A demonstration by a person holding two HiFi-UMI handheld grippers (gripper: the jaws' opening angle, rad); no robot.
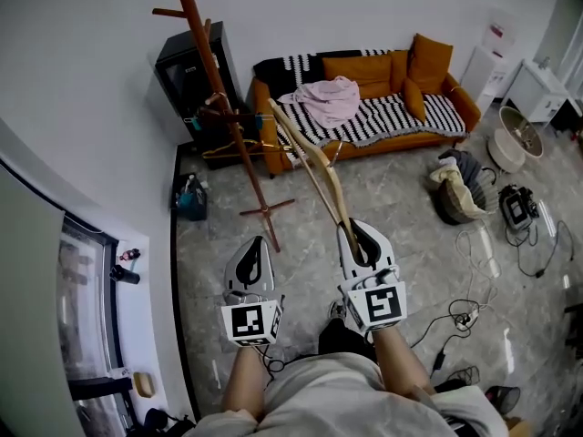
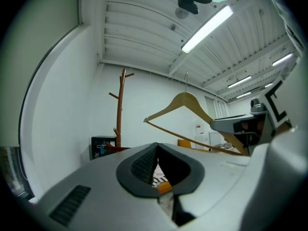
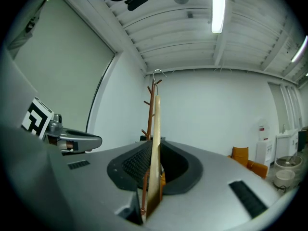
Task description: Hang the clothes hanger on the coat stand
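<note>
The wooden coat stand (image 1: 223, 98) rises at the upper left of the head view, its cross foot on the tiled floor. My right gripper (image 1: 353, 237) is shut on one end of the wooden clothes hanger (image 1: 314, 162), which slants up and away toward the stand. In the right gripper view the hanger (image 3: 155, 143) stands edge-on between the pads, its metal hook lined up with the stand (image 3: 150, 112) behind it. My left gripper (image 1: 255, 246) is shut on nothing, left of the right one. From the left gripper view the hanger (image 2: 185, 102) shows right of the stand (image 2: 120, 109).
An orange sofa (image 1: 437, 85) with a striped blanket and a pink garment (image 1: 330, 98) lines the far wall. A black cabinet (image 1: 187, 66) stands behind the coat stand. A teal bag (image 1: 189, 198), a basket (image 1: 460, 194) and cables (image 1: 474, 271) lie on the floor.
</note>
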